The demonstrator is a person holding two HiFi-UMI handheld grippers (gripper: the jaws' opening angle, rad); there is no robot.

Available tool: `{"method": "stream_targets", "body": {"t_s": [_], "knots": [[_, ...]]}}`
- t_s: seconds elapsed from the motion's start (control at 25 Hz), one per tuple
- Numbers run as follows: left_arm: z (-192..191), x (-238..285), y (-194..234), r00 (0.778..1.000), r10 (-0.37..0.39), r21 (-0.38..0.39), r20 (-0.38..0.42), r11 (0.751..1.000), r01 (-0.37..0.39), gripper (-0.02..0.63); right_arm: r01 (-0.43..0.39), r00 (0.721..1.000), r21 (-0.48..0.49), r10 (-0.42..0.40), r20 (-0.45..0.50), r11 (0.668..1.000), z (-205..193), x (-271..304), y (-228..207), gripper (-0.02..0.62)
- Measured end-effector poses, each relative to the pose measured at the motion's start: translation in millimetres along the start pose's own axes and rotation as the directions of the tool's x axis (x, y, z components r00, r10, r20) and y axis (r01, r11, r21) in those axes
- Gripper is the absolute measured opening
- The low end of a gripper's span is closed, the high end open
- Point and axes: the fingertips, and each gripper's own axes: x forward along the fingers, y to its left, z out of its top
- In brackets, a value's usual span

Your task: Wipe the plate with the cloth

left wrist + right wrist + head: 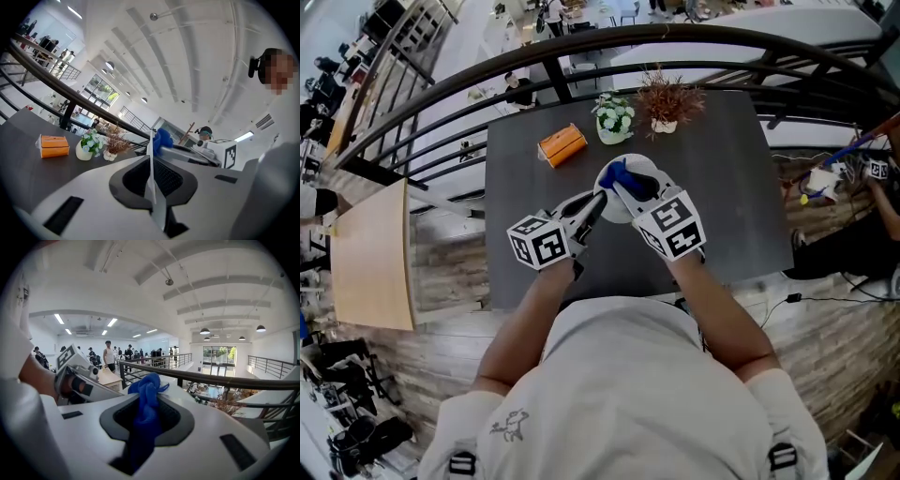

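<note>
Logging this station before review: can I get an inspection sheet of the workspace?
Surface: dark table, matte.
Job's things: white plate held by its rim; blue cloth over its face.
Clutter: orange box, flower vase, dried plant pot at the far edge.
Grippers: left gripper shut on the plate; right gripper shut on the cloth.
Cables: cable on the floor, right of the table.
Surroundings: black railing; people beyond.
</note>
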Motion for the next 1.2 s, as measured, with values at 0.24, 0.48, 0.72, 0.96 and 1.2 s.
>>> {"method": "stream_targets", "body": {"t_s": [0.24, 0.48, 0.72, 0.96, 1.2], "knots": [[36.4, -11.4, 10.5, 0.990, 0.031, -0.072, 0.134, 0.997, -0.022, 0.023, -0.075, 0.997, 0.036, 0.075, 0.003, 0.997, -10.7, 6.8, 38.0, 0.072], [44.0, -29.2, 20.3, 0.986, 0.054, -0.081, 0.156, 0.996, -0.042, 0.023, -0.052, 0.997, 0.112, 0.057, -0.047, 0.992, -37.3, -1.4, 9.0, 0.072], [10.7, -18.2, -5.6, 0.999, 0.018, 0.017, 0.042, 1.000, -0.018, 0.023, 0.058, 0.998, 0.079, -0.055, -0.031, 0.995, -9.6, -13.5, -43.5, 0.072], [5.0, -7.6, -11.5, 1.000, 0.008, 0.020, 0.017, 1.000, -0.009, 0.026, 0.000, 1.000, 0.009, 0.000, 0.017, 1.000, 17.4, -6.3, -7.7, 0.072], [31.7, -17.3, 6.3, 0.991, 0.035, -0.066, 0.126, 0.997, -0.027, 0.020, -0.106, 0.994, -0.005, 0.105, -0.014, 0.994, -3.5, 3.6, 43.6, 0.072]]}}
